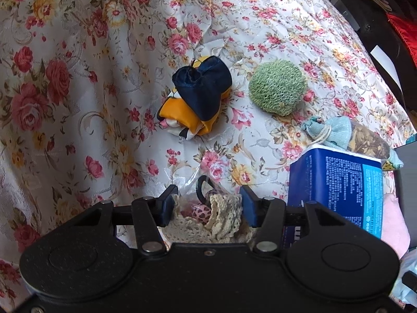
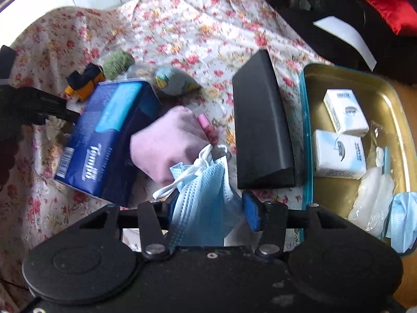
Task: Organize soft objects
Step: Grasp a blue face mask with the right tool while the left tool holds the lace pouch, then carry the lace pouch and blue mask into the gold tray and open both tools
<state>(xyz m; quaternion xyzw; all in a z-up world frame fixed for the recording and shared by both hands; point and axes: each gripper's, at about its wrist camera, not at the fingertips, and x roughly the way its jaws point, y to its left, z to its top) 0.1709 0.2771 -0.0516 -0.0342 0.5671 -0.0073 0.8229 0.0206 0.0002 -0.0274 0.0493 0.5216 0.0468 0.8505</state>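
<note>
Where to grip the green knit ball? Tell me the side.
Pinch the green ball across its middle, coming straight down from above. It is round and soft, so it should squash between the fingers, and bare cloth lies on either side of it.

Left gripper [image 1: 207,203]: matte black textured body, two round raised discs, one each side of the base. Black linkage arms with triangular cutouts, silver pivot pins at the joints, one small screw mid-body just behind the fingers. Fingers [image 1: 166,204] are black with blue pads on the inner faces. Right gripper [image 2: 213,208]: same build, same silver pins and discs, blue pad [image 2: 251,212] visible on its right finger; black casing shows pale scuffs.
</note>
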